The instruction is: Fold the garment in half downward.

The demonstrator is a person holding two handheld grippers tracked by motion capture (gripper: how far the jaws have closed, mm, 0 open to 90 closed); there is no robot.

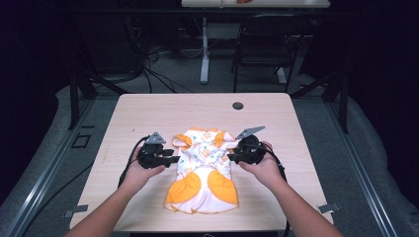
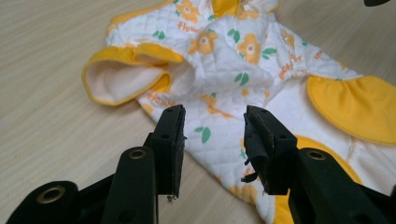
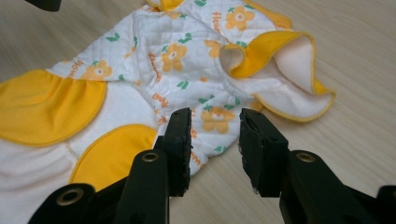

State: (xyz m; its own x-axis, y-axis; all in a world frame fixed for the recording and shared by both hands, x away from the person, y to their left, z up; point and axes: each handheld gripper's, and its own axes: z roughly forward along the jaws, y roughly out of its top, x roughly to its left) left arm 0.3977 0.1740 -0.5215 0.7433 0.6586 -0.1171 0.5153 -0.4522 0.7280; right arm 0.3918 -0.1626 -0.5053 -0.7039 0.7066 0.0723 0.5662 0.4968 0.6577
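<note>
Both the left gripper (image 2: 212, 140) and the right gripper (image 3: 215, 140) are hovering part-open and empty, flanking the quilted baby garment (image 1: 202, 170), each side edge lying just ahead of its jaws, presumably for a paired grasp.

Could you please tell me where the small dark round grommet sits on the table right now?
In the high view, the small dark round grommet sits near the far edge of the light wooden table, right of centre, beyond the white-and-orange quilted floral baby garment.

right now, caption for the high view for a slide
Two open grippers, left and right, flank a floral garment on a table.

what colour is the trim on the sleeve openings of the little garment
Yellow-orange, with a pale cream lining inside the sleeve; clearest in the left gripper view.
</note>
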